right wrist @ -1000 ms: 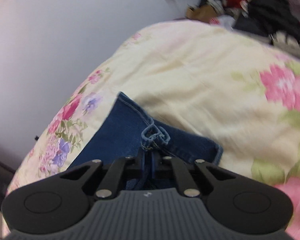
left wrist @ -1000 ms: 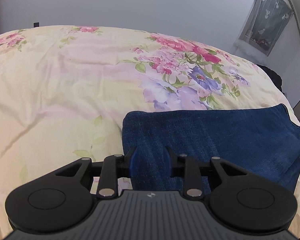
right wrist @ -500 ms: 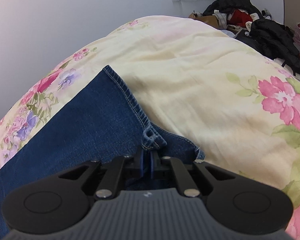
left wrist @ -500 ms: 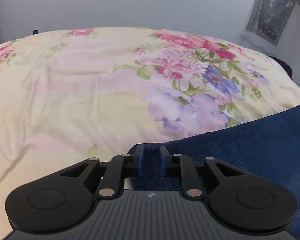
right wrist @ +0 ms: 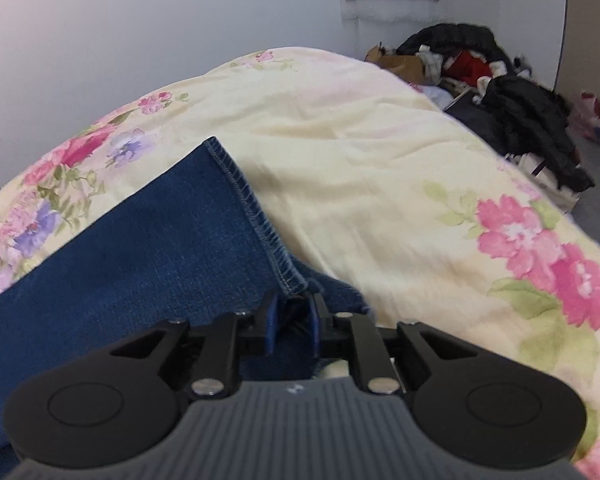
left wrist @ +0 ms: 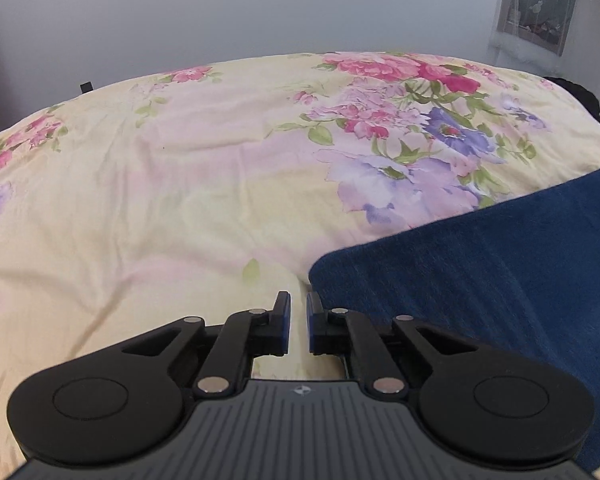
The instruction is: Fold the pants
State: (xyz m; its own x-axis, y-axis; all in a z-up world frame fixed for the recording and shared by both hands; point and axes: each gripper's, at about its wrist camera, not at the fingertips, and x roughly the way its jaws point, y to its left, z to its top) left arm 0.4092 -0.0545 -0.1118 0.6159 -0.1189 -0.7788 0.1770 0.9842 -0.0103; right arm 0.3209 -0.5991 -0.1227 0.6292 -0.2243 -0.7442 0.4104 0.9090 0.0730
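**Jeans lie rightward of the left hand-held gripper, under the right one**

Left wrist view: the left hand-held gripper (left wrist: 298,322) has just been closing and now stands nearly shut, a thin slit between its blue pads with nothing in it; only the floral bed cover (left wrist: 160,200) shows through the gap. The folded jeans (left wrist: 480,272) lie on the bed to the right of this gripper, their rounded folded corner just beside its right fingertip, not between the pads. From that corner the denim's long axis runs away to the right and slightly farther off.

Right wrist view: the right hand-held gripper (right wrist: 292,320) has just been opening. Its jaws stand slightly apart with the jeans' (right wrist: 140,248) stitched hem corner between them; the pads no longer appear to press on it. The hem edge runs from this gripper up and leftward, the cloth spreading to its left.

Judged from this, the right hand sits nearer the jeans; the left would need to shift rightward to reach the fold.
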